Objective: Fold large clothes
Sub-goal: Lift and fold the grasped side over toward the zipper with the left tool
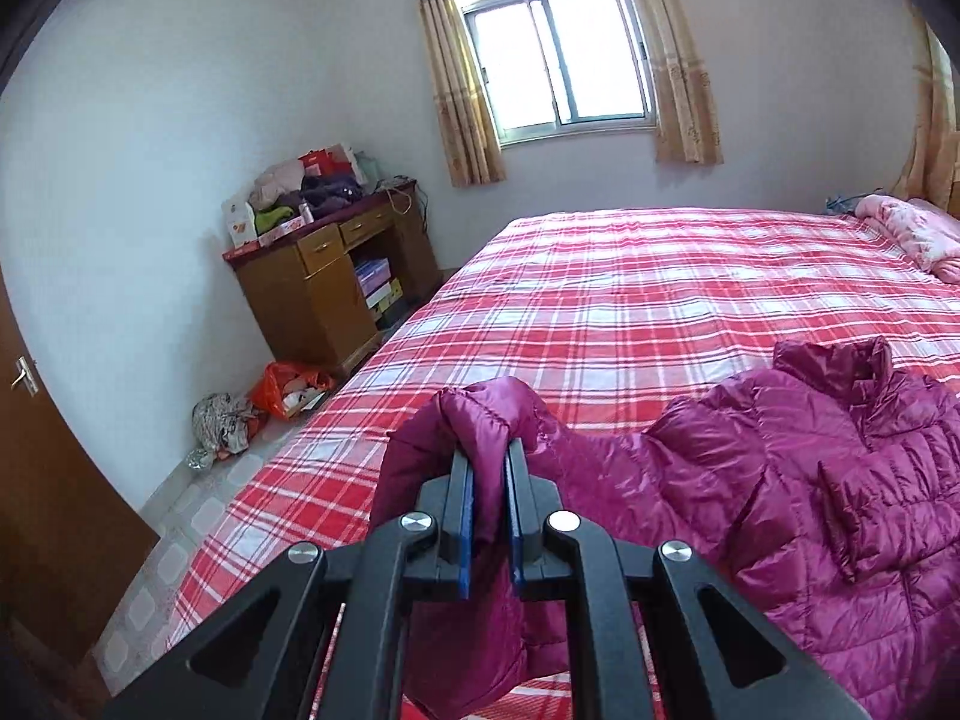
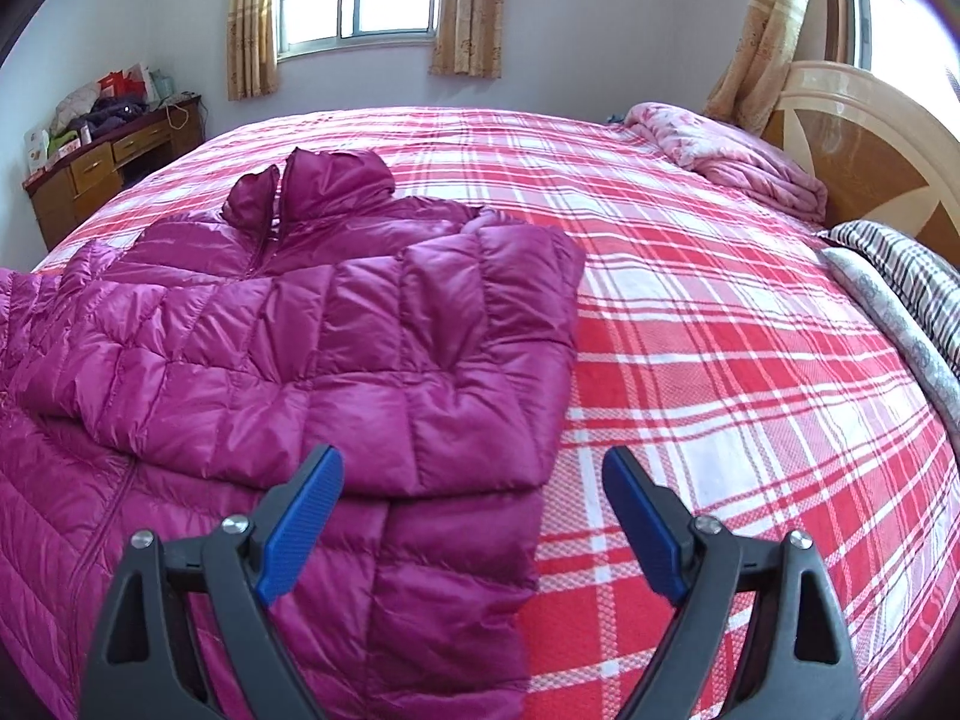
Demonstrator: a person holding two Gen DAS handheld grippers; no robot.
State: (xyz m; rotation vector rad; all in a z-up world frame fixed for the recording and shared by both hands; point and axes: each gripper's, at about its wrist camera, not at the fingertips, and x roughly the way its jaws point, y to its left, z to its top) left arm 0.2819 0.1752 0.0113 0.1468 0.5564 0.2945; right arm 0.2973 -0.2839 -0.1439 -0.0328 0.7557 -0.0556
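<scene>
Two tongs noted: your left tongs [image 1: 489, 450] pinch the slippery, light puffer jacket's [image 2: 336, 324] sleeve [image 1: 480, 414]; right tongs [image 2: 474, 468] gape empty above its hem.

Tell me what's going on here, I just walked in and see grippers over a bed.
A person with two handheld grippers is folding a magenta puffer jacket on a bed with a red plaid sheet. The left gripper is shut on a bunched part of the jacket, lifted off the sheet. The right gripper is open and empty, above the jacket's edge. One sleeve already lies folded across the jacket's front.
</scene>
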